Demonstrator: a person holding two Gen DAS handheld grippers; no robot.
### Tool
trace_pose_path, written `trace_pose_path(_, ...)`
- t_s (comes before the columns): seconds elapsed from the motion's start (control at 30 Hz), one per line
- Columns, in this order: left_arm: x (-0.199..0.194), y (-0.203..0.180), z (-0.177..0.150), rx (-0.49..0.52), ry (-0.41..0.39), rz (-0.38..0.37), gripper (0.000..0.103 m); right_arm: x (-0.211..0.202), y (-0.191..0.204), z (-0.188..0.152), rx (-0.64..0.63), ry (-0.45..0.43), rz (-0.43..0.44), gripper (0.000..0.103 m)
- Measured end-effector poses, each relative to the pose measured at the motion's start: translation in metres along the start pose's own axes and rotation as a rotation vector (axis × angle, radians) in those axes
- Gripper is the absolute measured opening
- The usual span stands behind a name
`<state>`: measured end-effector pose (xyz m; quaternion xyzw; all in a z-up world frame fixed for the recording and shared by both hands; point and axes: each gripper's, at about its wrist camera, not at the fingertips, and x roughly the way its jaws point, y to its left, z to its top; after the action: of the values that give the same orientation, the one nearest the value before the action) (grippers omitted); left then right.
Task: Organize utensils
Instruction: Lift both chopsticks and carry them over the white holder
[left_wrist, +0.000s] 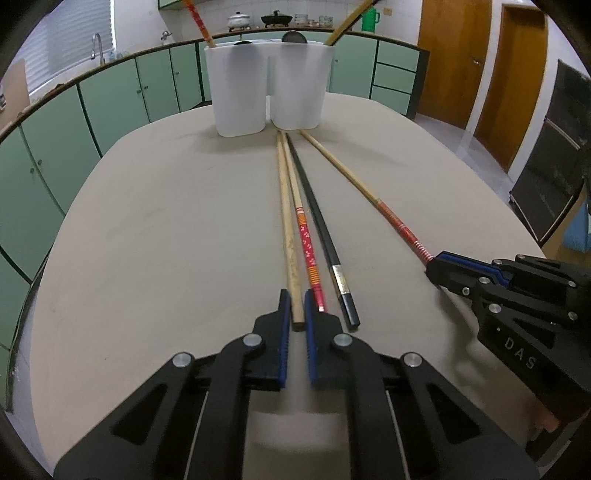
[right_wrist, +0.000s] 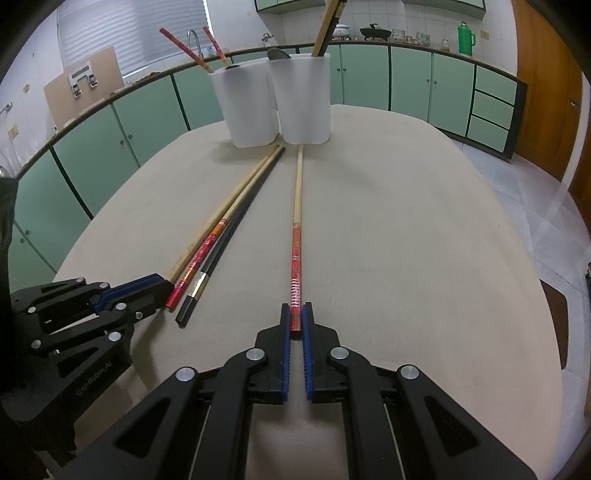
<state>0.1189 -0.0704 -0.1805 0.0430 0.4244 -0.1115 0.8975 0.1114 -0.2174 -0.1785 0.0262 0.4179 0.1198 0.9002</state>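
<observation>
Several chopsticks lie on the beige table (left_wrist: 147, 258), pointing at a white two-compartment holder (left_wrist: 267, 88), which also shows in the right wrist view (right_wrist: 277, 103). My left gripper (left_wrist: 294, 308) is closed around the near end of a plain wooden chopstick (left_wrist: 286, 221); a red-patterned chopstick (left_wrist: 306, 240) and a black chopstick (left_wrist: 321, 236) lie just to its right. My right gripper (right_wrist: 295, 319) is shut on the near end of a red-banded bamboo chopstick (right_wrist: 296, 240), which rests on the table. The holder has chopsticks and spoons standing in it.
Green kitchen cabinets (left_wrist: 110, 99) curve around behind the table, with a sink tap (left_wrist: 96, 44) at left. Wooden doors (left_wrist: 454, 55) stand at right. A brown chair back (right_wrist: 557, 321) sits by the table's right edge.
</observation>
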Motion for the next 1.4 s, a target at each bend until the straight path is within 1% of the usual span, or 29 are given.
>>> trace_pose_path(0.13, -0.015, 0.003, 0.004, 0.008, -0.038, 0.014, 0.006, -0.008, -0.002, 0.002, -0.003, -0.015, 0.0, 0.006)
trace_pose_path(0.33, -0.055, 0.011, 0.022, 0.005, -0.143, 0.021, 0.006, -0.036, -0.002, 0.018, -0.019, -0.081, 0.008, 0.006)
trace_pose_path(0.57, -0.101, 0.015, 0.056, 0.012, -0.286, 0.016, 0.006, -0.075, -0.002, 0.051, -0.051, -0.17, 0.031, 0.006)
trace_pose_path(0.73, -0.125, 0.015, 0.083, 0.036, -0.362, 0.004, 0.006, -0.099, -0.001, 0.082, -0.082, -0.226, 0.048, 0.006)
trace_pose_path(0.87, -0.138, 0.015, 0.101, 0.054, -0.405, -0.014, 0.006, -0.113, -0.001, 0.109, -0.106, -0.252, 0.075, 0.006)
trace_pose_path(1.0, -0.145, 0.014, 0.114, 0.065, -0.421, -0.044, 0.006, -0.119, 0.003, 0.135, -0.149, -0.25, 0.078, 0.006)
trace_pose_path(1.23, -0.155, 0.011, 0.125, 0.081, -0.444, -0.076, 0.006, -0.132, 0.01, 0.162, -0.203, -0.251, 0.101, 0.005)
trace_pose_path(1.4, -0.169, 0.01, 0.138, 0.093, -0.487, -0.09, 0.006, -0.151, 0.015, 0.182, -0.227, -0.287, 0.114, 0.005)
